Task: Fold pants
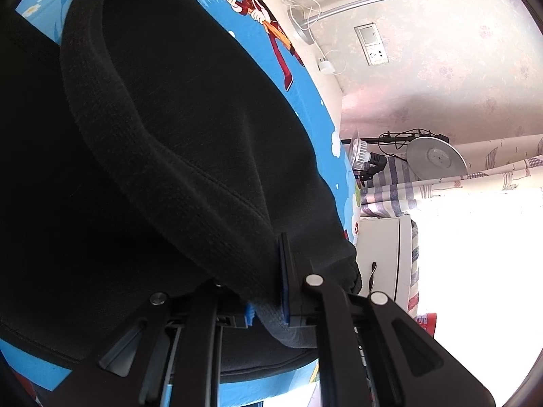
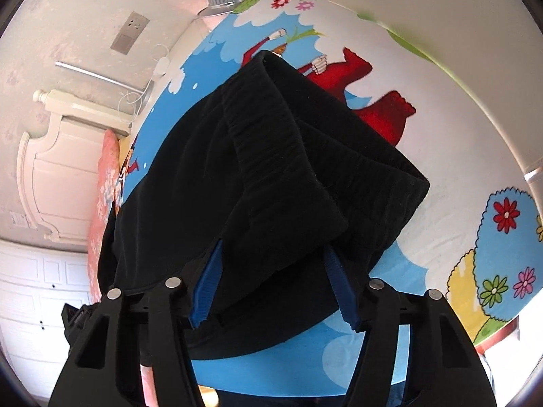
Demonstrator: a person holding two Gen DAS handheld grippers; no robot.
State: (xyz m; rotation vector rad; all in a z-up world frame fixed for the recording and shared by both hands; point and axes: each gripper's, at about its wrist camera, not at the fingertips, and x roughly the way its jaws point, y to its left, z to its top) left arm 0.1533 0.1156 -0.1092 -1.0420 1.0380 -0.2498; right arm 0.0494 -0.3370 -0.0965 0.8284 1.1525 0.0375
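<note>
Left claw point(image 1: 268, 291) pinches black pants point(image 1: 176, 142); right claw point(image 2: 271, 285) straddles waistband point(image 2: 271, 142)

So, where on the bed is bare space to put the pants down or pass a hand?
The printed sheet lies bare beyond the black pants, from the red cartoon figure to the flower tree. A blue strip is free below the hem. The middle is crowded: pants fill it, left gripper clamped, right gripper open around a fold.

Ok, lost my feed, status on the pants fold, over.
Left claw shut on black pants edge. Right claw open, fabric between its fingers. Pants bunched on cartoon bedsheet. Nothing in the way.
</note>
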